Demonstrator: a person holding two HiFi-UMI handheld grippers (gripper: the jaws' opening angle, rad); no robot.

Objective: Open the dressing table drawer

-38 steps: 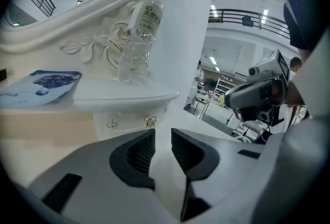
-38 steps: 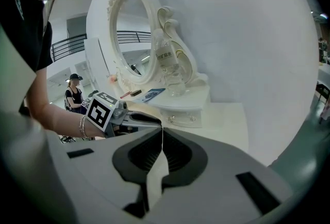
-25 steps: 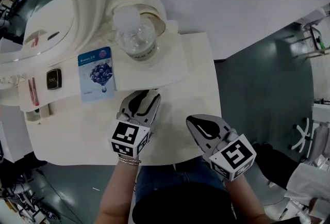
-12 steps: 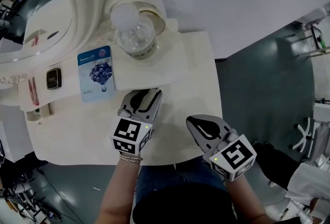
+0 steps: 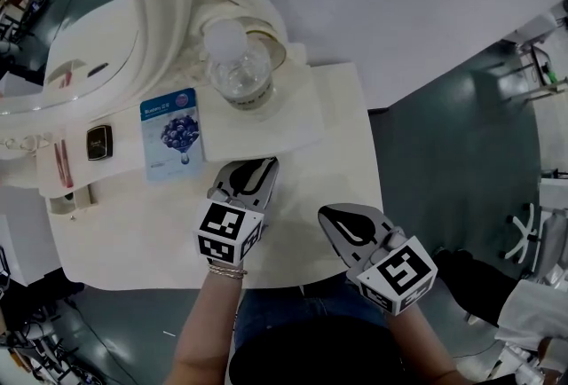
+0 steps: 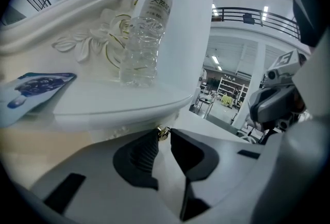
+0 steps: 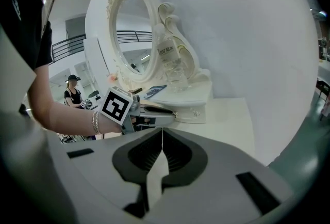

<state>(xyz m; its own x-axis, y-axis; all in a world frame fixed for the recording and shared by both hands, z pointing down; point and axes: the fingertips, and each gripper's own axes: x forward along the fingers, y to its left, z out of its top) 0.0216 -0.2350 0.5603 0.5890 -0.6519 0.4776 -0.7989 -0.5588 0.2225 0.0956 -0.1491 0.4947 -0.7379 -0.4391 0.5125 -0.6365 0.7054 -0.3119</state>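
The left gripper point(image 5: 264, 167) has just been closing its two fingers since a moment ago, and both hands have stayed where they were. Now the tips look to be pinching the little gold knob point(image 6: 163, 132) (it is very small, and only the very ends of the fingers have it). The knob sits on the drawer point(image 6: 111, 126), which is tucked under the raised shelf point(image 5: 297, 121) at the back of the white table point(image 5: 133, 232). The drawer is not open yet.

The right gripper point(image 7: 162, 131) hangs over the front of the table, well apart from the drawer. Its fingers are pressed together with nothing in them.

I think the job now is to get a good hold and then pull. The grip should be snug first, because so small a knob could slip out. The pull should come straight back toward the person, slow and level, not up or sideways. A water bottle point(image 5: 238, 68) stands on the shelf right above, so a hard tug could shake it.
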